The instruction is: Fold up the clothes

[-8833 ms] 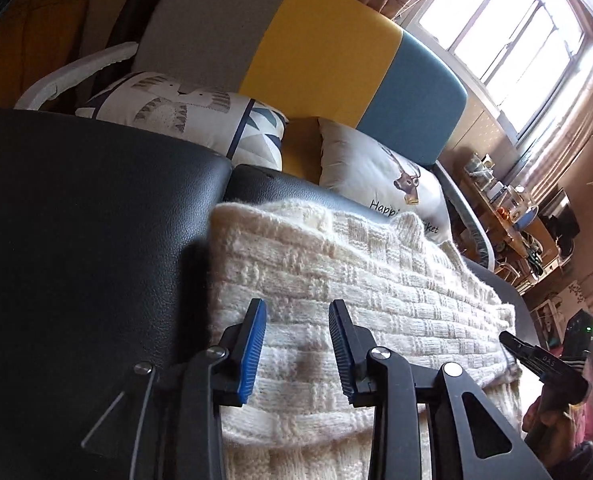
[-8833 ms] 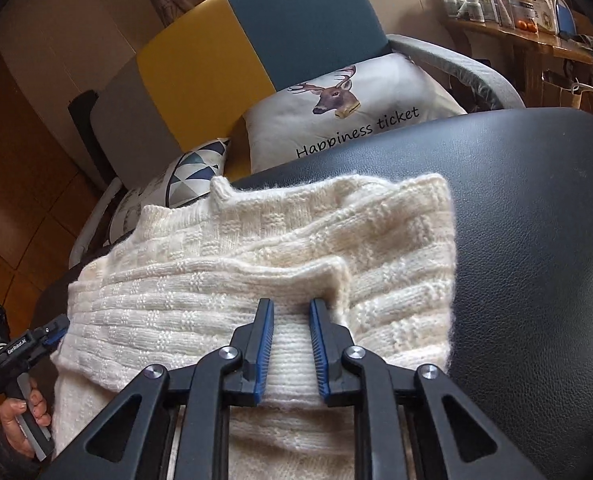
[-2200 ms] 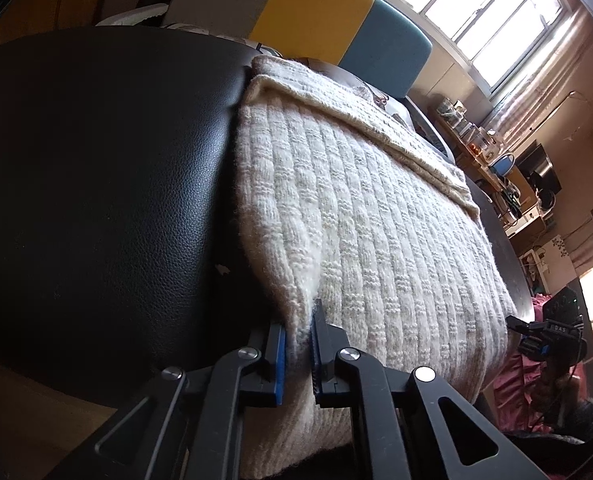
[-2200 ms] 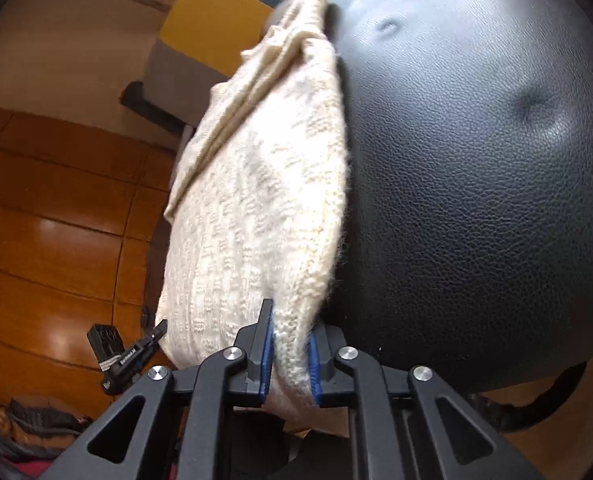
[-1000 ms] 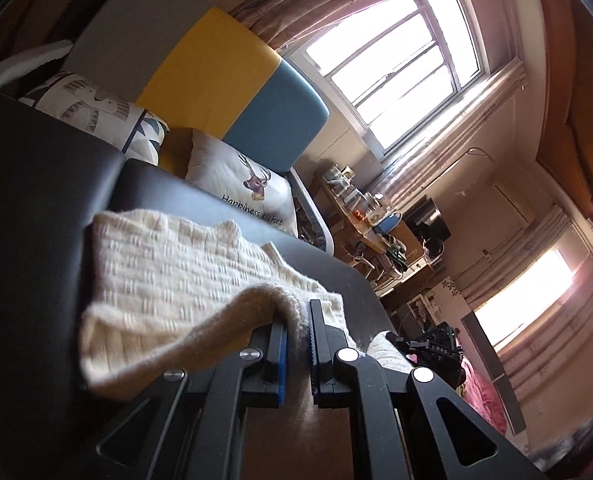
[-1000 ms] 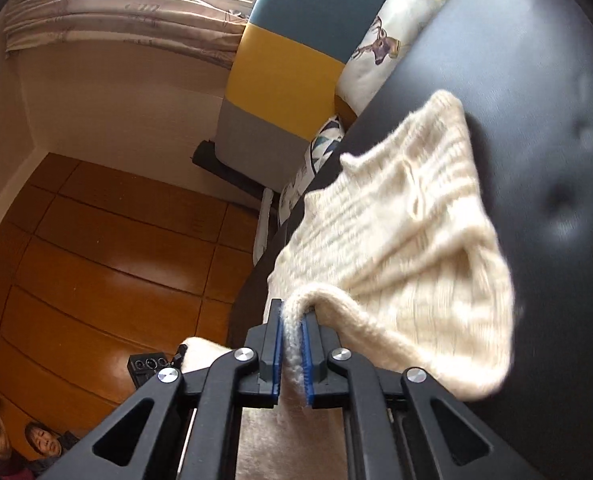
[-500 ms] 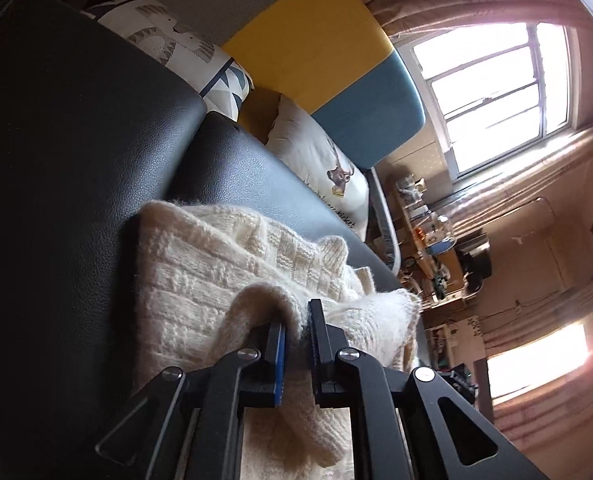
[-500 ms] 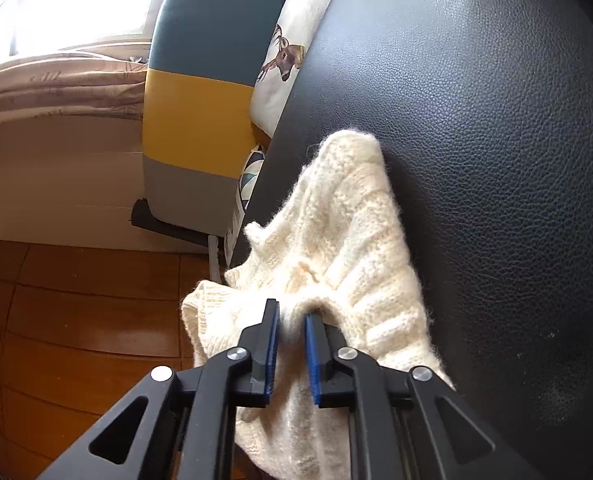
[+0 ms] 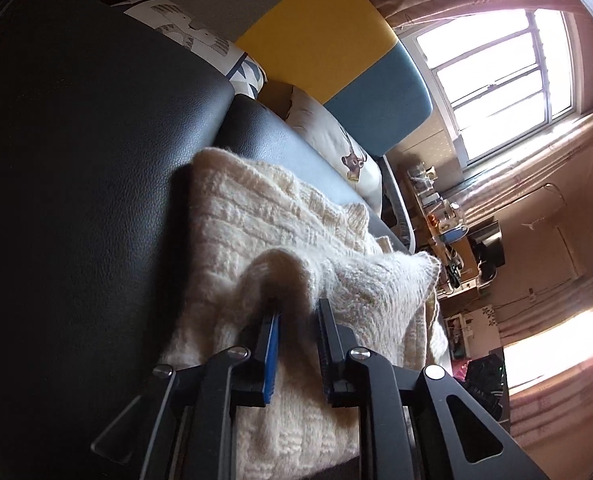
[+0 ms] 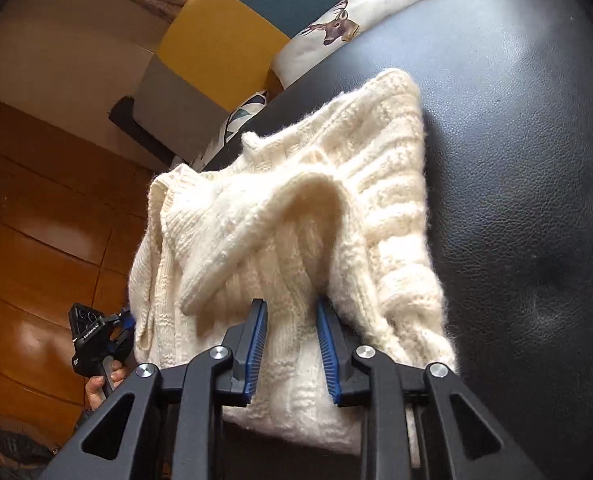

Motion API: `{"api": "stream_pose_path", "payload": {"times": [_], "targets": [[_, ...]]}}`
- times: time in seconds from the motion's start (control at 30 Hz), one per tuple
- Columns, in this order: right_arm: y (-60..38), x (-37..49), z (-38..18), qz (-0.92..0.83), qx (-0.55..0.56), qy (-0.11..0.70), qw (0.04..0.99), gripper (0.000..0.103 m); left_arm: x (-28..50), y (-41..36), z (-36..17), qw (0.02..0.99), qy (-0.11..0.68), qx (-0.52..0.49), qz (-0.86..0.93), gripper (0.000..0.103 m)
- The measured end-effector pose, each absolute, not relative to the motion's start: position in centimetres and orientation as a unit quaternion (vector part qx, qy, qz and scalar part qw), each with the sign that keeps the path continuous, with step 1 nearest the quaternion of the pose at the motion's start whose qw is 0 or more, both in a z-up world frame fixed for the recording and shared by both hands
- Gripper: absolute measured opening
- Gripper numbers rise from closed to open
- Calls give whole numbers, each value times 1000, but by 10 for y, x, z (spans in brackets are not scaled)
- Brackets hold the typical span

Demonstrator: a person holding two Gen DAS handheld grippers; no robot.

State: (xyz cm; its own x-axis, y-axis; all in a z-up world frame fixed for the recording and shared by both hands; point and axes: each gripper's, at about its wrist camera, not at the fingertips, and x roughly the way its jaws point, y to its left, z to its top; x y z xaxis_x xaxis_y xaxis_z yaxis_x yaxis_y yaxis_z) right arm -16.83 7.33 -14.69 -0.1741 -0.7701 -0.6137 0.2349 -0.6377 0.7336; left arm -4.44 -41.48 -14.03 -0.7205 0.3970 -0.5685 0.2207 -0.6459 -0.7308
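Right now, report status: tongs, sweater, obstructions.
Left tongs opening, pads off knit. Right tongs parted, knit loose between. Cream sweater folded over on black cushion, top hem still humped. Nothing blocking.

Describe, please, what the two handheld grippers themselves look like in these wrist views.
Both are alike. The left gripper and the right gripper each have two matte black fingers faced with ribbed blue pads, carried on black linkage arms with triangular cut-outs and round silver pivot screws. In the right view, the left gripper's black handle bears small white lettering, too small to read. No cables or sleeves show.
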Motion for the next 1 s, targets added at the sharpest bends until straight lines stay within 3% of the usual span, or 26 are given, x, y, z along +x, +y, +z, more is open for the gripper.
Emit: {"api": "stream_pose_path", "payload": {"times": [0.07,0.13,0.3,0.47,0.57,0.6,0.63,0.67,0.7,0.8,1.0], "targets": [[79,-163,-153,-713,552,-254,348,20,-31,-405,-142,54,-398,-383,832,18],[86,-154,-156,-705,563,-250,349,8,-12,-396,-146,56,-392,-393,830,16],[104,-122,-156,-704,571,-233,351,7,40,-381,-139,62,-389,-393,831,15],[100,-94,-135,-747,561,-103,342,7,79,-344,-117,92,-344,-401,844,16],[97,-87,-118,-765,556,-70,317,12,79,-332,-95,125,-339,-374,854,25],[95,-85,-110,-773,548,-71,312,15,72,-332,-88,135,-343,-362,856,43],[95,-82,-101,-782,529,-80,319,24,64,-332,-84,141,-343,-351,860,56],[94,-83,-95,-784,515,-108,330,26,55,-331,-82,143,-337,-348,863,76],[92,-84,-88,-784,500,-138,340,26,45,-330,-80,145,-329,-347,866,80],[89,-92,-85,-762,480,-238,365,26,16,-328,-90,122,-304,-373,868,80],[100,-106,-123,-706,505,-376,323,29,-13,-331,-106,145,-336,-386,847,79]]}}
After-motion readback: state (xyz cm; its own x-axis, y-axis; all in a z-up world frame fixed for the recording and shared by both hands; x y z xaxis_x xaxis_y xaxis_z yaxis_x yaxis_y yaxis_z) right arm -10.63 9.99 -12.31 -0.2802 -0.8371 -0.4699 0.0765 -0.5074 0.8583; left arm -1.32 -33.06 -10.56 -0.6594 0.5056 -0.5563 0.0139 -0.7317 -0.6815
